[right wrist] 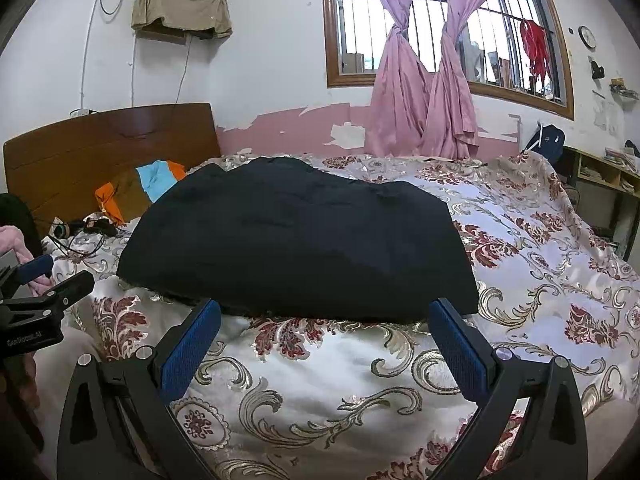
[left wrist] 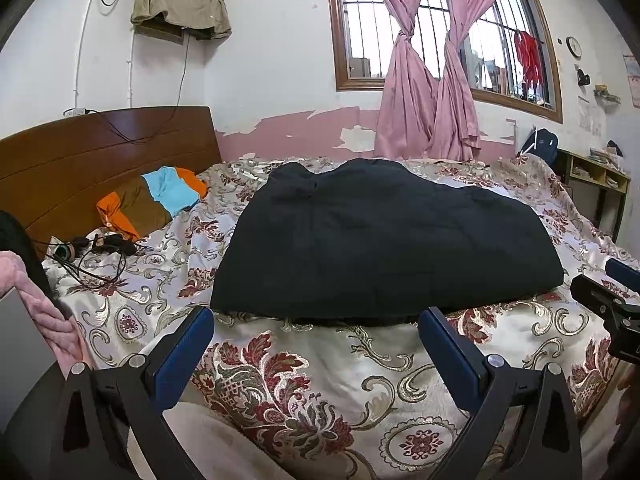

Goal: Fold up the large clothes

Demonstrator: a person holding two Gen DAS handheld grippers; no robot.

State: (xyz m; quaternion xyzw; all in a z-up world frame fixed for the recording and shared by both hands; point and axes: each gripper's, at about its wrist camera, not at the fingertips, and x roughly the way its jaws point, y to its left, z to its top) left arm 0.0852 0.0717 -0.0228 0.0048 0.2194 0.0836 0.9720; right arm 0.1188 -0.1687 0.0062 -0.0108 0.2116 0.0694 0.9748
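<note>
Black garment (left wrist: 384, 240) lies folded into a bulky stack on the floral bedspread (left wrist: 304, 392), mid-bed. Left hand-held gripper (left wrist: 316, 320) and right hand-held gripper (right wrist: 325, 312) both hover just short of its near edge, fingers spread apart, holding nothing.

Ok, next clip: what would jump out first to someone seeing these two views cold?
The big black garment lying in a flat folded block in the middle of the floral bedspread, just beyond both grippers. The left gripper and right gripper are both open and hold nothing. Behind, pink curtains hang knotted at the barred window, and an orange-and-blue pillow sits by the wooden headboard.
</note>
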